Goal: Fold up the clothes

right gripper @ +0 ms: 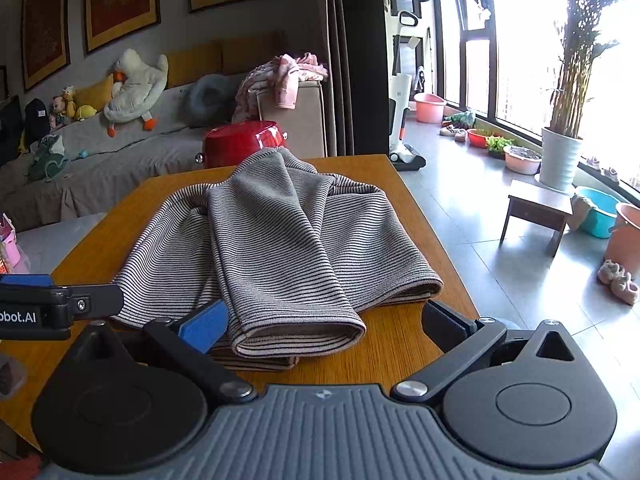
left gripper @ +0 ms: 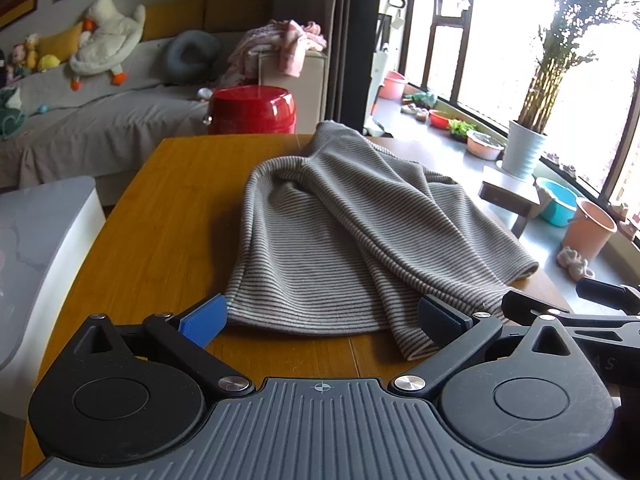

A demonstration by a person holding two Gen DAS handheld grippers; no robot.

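Observation:
A grey striped garment (left gripper: 340, 232) lies rumpled on the wooden table (left gripper: 172, 208), with loose folds running toward me. My left gripper (left gripper: 322, 320) is open, its blue pads at the garment's near hem, one on each side of it. In the right wrist view the garment (right gripper: 280, 240) shows two tube-like parts lying side by side. My right gripper (right gripper: 324, 326) is open over the near end of those parts, just above the table (right gripper: 404, 200). The left gripper's arm shows at the left edge of the right wrist view (right gripper: 48, 308).
A red pot (left gripper: 252, 110) stands beyond the table's far edge. A grey sofa with a goose plush (left gripper: 108, 40) and a pile of pink clothes (left gripper: 280, 44) is behind. A white chair (left gripper: 36, 248) is at left. A small stool (right gripper: 536, 212), basins and a potted plant (right gripper: 560, 160) are on the floor at right.

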